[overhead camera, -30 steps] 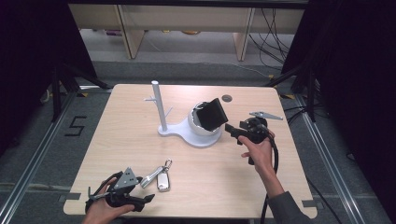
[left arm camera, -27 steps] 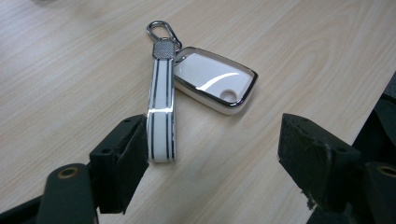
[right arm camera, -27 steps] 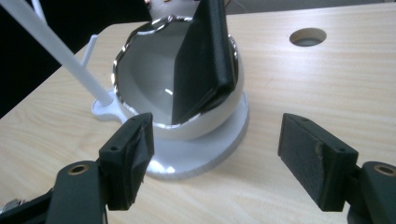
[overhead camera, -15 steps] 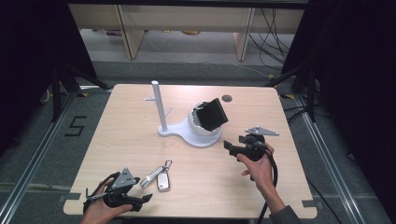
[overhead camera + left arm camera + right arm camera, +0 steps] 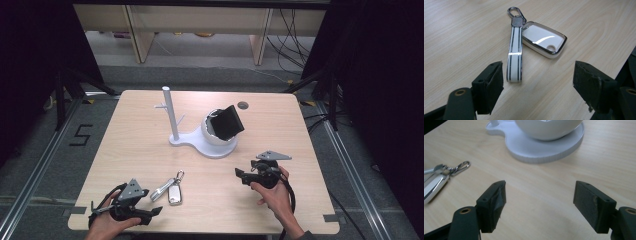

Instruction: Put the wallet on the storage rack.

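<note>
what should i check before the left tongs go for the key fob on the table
1. Left tongs open: ok, jaws stand wide apart with nothing between them.
2. Key fob in front of them: ok, it lies flat on the table, apart from both jaws.
3. Striped strap free: ok, it lies beside the fob, joined at the clasp.
4. Aim: not ok, the strap end sits near the left jaw, off centre.
5. Right tongs out of the way: ok, open and apart from the fob.
6. White stand away from the fob: ok.
</note>
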Demonstrator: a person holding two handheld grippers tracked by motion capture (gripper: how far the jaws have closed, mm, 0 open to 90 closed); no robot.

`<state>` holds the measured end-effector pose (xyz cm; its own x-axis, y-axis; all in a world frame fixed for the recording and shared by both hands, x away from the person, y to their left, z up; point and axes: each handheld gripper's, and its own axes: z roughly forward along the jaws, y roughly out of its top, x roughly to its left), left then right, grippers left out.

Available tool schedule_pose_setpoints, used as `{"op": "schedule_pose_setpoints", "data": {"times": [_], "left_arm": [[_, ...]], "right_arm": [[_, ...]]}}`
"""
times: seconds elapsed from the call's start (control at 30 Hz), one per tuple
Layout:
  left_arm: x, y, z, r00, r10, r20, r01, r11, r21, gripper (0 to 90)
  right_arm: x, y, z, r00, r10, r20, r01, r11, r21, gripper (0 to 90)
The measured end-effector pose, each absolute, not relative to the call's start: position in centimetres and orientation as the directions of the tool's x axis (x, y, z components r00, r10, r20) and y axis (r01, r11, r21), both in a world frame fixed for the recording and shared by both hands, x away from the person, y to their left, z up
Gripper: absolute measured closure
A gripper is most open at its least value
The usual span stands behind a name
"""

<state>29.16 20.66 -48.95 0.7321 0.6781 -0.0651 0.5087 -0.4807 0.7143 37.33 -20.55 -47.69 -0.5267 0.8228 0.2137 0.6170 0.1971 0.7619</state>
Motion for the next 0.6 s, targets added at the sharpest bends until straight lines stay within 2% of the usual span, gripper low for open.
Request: {"op": "schedule_pose_setpoints", "data": {"times": [0.27, 0.43, 0.47, 0.6], "left_arm": [[29.3, 20.5, -49.1, 0.719, 0.691, -0.073, 0.519, -0.464, 0.718, 22.9], [29.4, 20.4, -49.1, 0.726, 0.686, -0.043, 0.503, -0.487, 0.714, 22.4], [29.3, 20.3, -49.1, 0.728, 0.683, -0.052, 0.504, -0.482, 0.716, 22.0], [29.3, 20.2, -49.0, 0.73, 0.682, -0.043, 0.497, -0.486, 0.719, 21.6]], "right_arm": [[35.7, -21.1, -48.9, -0.564, 0.793, 0.23, 0.643, 0.246, 0.725, 21.1], [34.9, -21.6, -49.1, -0.561, 0.799, 0.215, 0.644, 0.259, 0.72, 18.3], [34.3, -21.6, -49.0, -0.529, 0.813, 0.244, 0.682, 0.236, 0.692, 17.9], [34.2, -22.3, -49.2, -0.549, 0.808, 0.215, 0.657, 0.258, 0.708, 17.7]]}}
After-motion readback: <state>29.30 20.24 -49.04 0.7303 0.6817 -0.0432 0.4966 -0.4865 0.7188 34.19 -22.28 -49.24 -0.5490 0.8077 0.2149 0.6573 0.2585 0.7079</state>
